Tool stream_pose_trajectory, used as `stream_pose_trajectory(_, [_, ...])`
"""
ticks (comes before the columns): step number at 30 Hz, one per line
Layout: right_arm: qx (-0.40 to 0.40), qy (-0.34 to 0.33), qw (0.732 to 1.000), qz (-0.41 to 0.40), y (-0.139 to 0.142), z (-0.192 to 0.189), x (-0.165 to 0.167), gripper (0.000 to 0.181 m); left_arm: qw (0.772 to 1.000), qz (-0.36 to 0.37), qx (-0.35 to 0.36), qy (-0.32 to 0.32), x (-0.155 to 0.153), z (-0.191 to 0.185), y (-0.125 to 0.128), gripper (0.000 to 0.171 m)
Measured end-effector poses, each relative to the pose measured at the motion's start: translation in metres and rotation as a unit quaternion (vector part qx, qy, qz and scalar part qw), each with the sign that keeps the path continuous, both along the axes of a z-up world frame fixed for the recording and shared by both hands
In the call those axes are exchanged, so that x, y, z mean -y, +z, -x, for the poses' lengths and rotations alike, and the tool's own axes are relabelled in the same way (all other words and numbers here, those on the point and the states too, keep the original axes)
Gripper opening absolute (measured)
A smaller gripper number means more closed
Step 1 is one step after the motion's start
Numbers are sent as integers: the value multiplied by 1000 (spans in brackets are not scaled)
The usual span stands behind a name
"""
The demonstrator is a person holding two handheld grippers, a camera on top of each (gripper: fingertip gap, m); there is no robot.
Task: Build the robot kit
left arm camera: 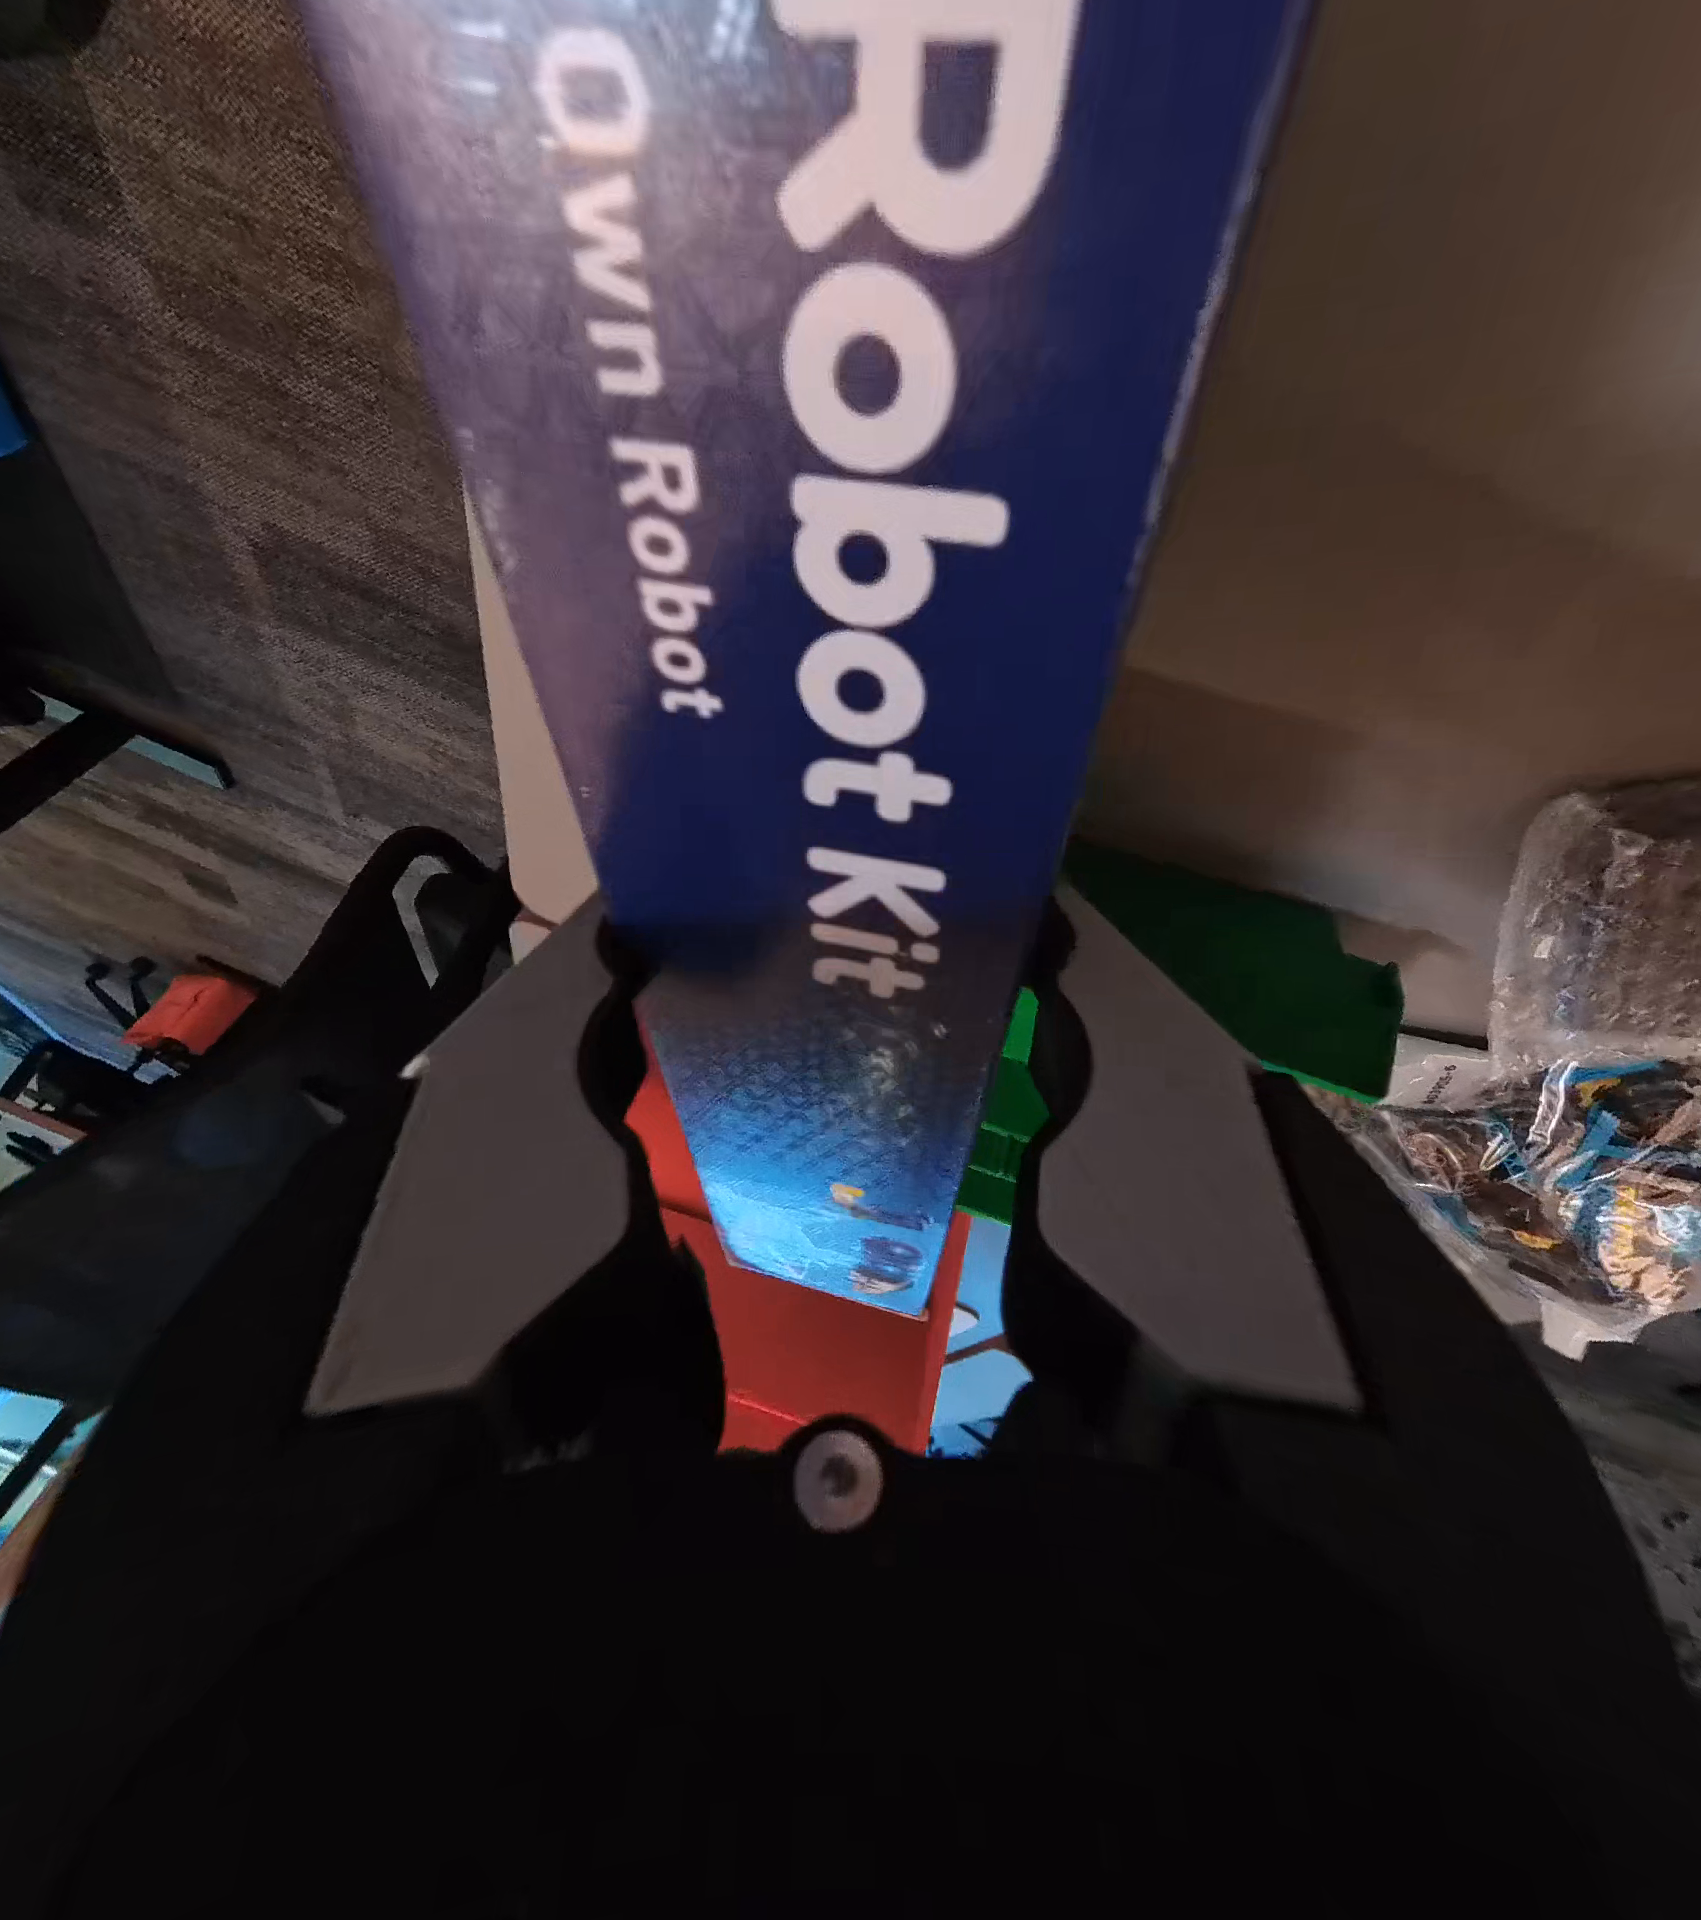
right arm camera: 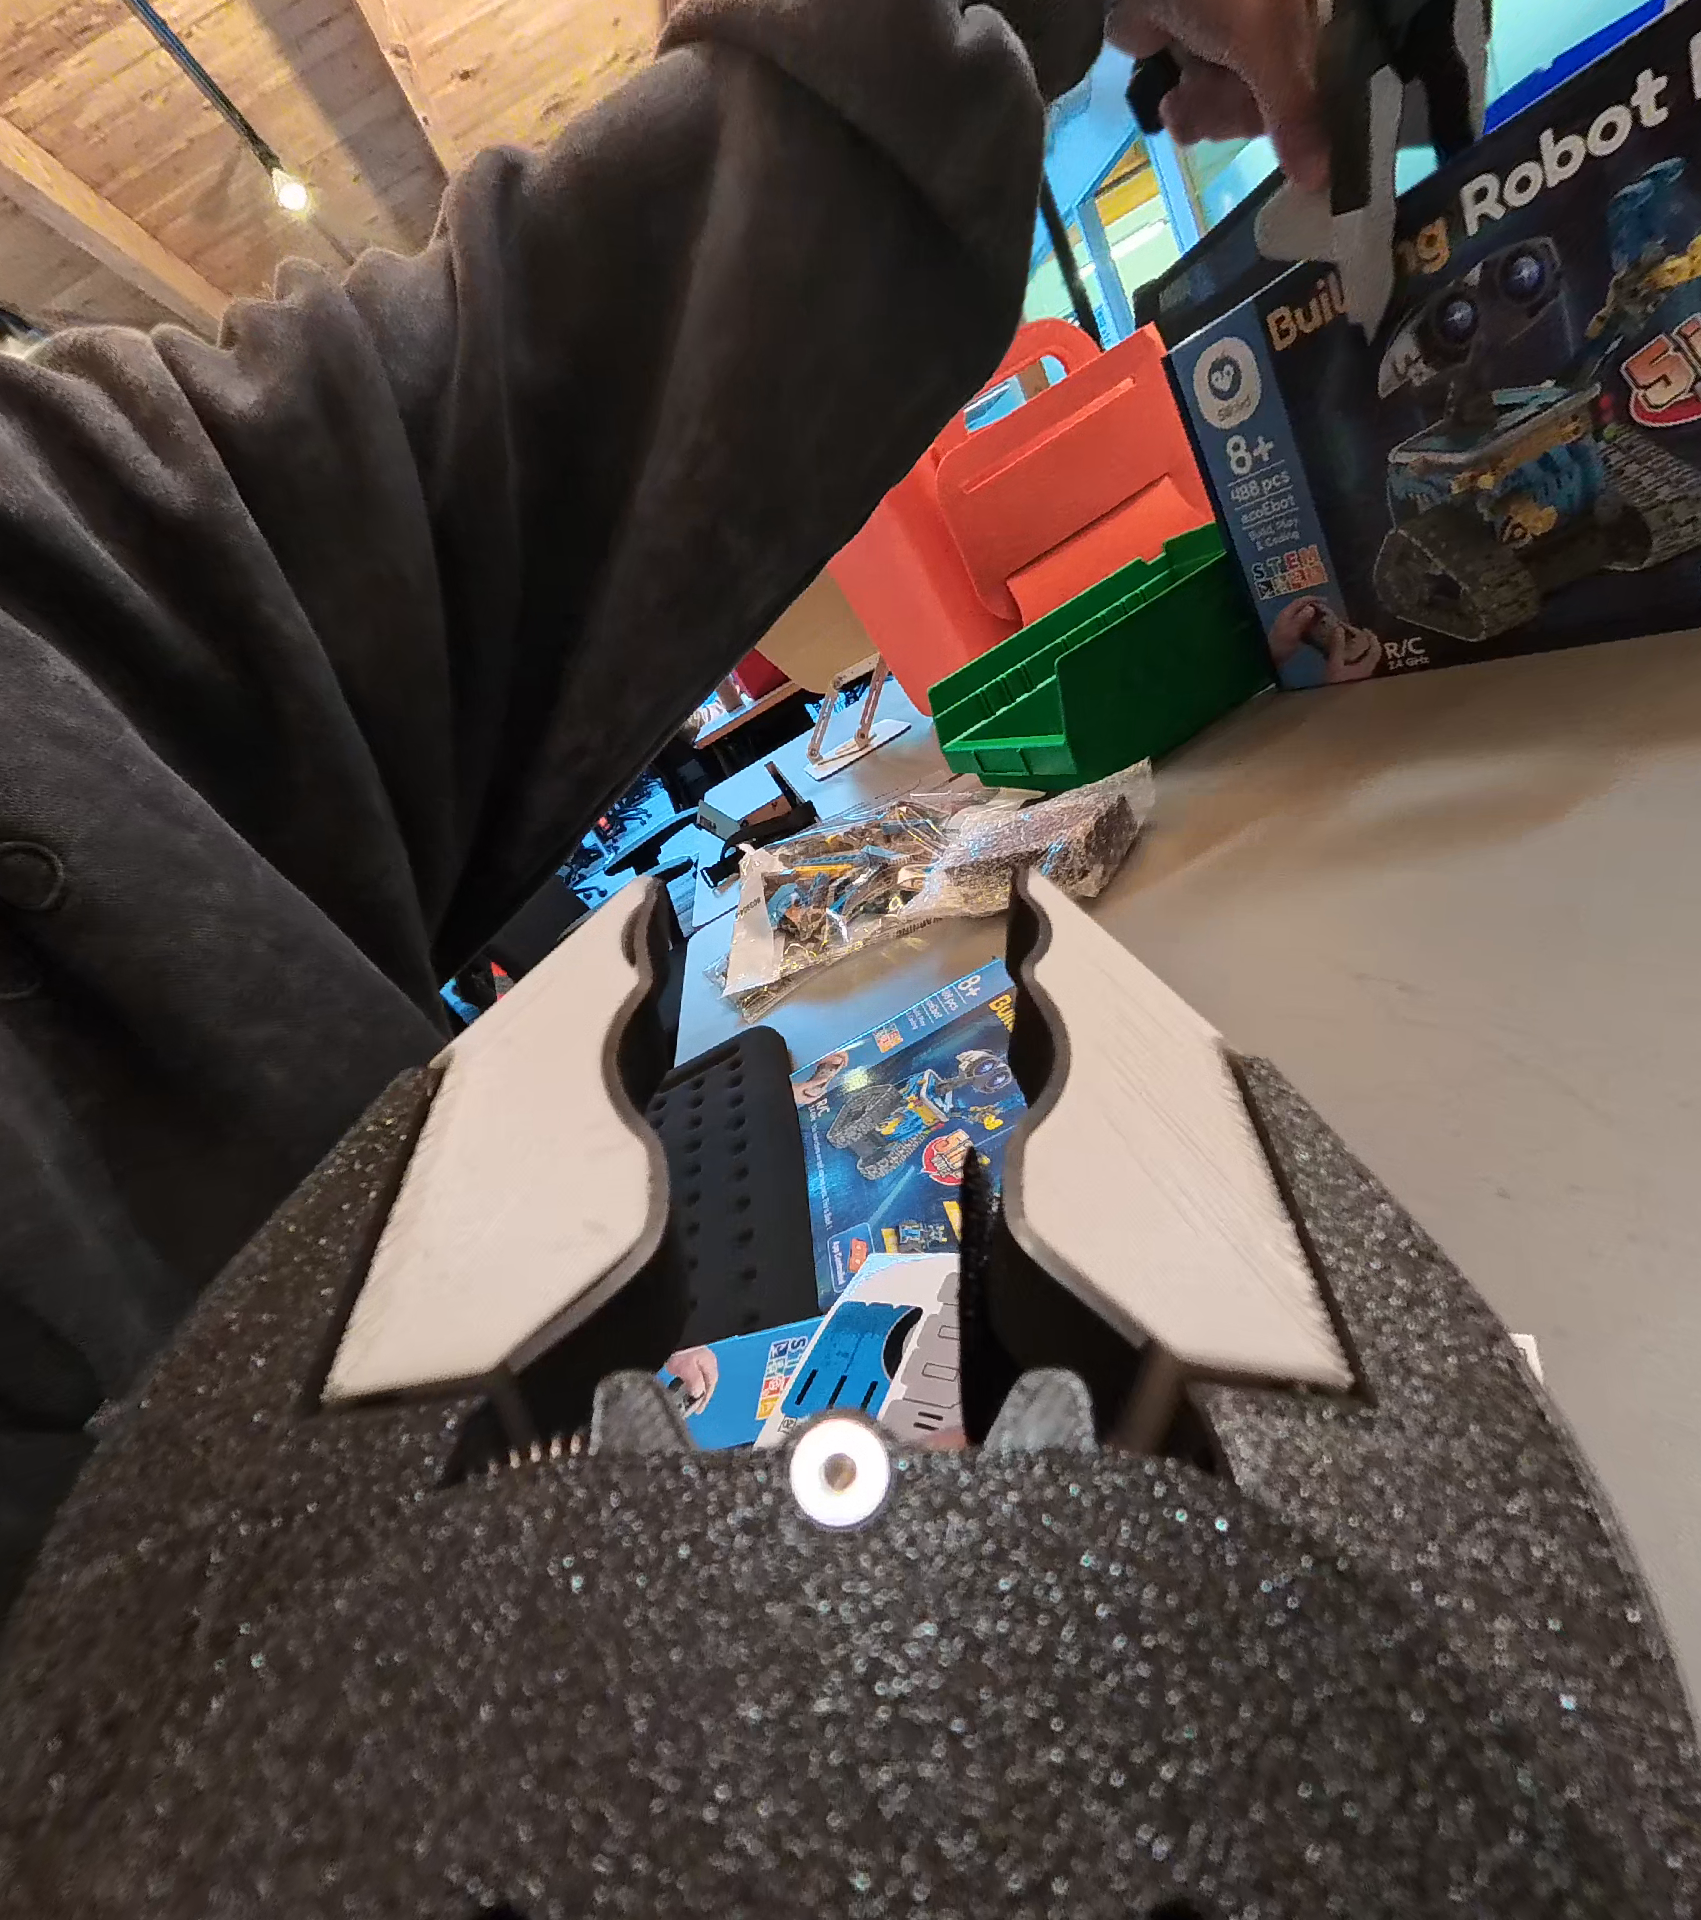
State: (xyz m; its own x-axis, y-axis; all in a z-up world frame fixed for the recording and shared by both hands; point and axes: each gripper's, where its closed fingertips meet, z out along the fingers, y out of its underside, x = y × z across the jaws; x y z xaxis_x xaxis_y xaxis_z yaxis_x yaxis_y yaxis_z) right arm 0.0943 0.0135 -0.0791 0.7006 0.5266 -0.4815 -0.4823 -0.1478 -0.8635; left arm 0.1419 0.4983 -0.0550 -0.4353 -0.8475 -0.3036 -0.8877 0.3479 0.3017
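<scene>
My left gripper is shut on the narrow upper side of a tall blue toy-kit box, one finger on each face. The box stands upright on the beige table at the far right. In the right wrist view a hand holds the left gripper over the box's top edge. My right gripper is open and empty, low over a blue printed booklet and a black perforated piece.
An orange carrier and a green bin sit left of the box; the bin also shows in the left wrist view. Clear bags of small parts lie nearby. A person's grey sleeve fills the left. Spacing between my two grippers at the tips: around 50 cm.
</scene>
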Motion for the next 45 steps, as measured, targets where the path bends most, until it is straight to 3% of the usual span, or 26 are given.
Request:
stream_pose_trajectory(5, [2,6,1000,7,-3,2,-1,65,997,-1,4,-73,7,4,2,69])
stream_pose_trajectory(14, [4,3,1000,8,-3,2,-2,65,999,-3,9,-46,7,-2,3,71])
stream_pose_trajectory(18, [3,4,1000,9,-4,2,-2,65,999,-38,7,-26,-6,0,8,85])
stream_pose_trajectory(31, [4,2,1000,14,-6,5,-4,65,999,-31,41,-9,-3,30,23,83])
stream_pose_trajectory(38, [4,-3,1000,14,-6,5,-5,64,997,-40,58,-17,1,43,14,86])
stream_pose_trajectory(45, [8,1,1000,18,-8,9,-6,65,988,-82,133,-16,-9,47,54,88])
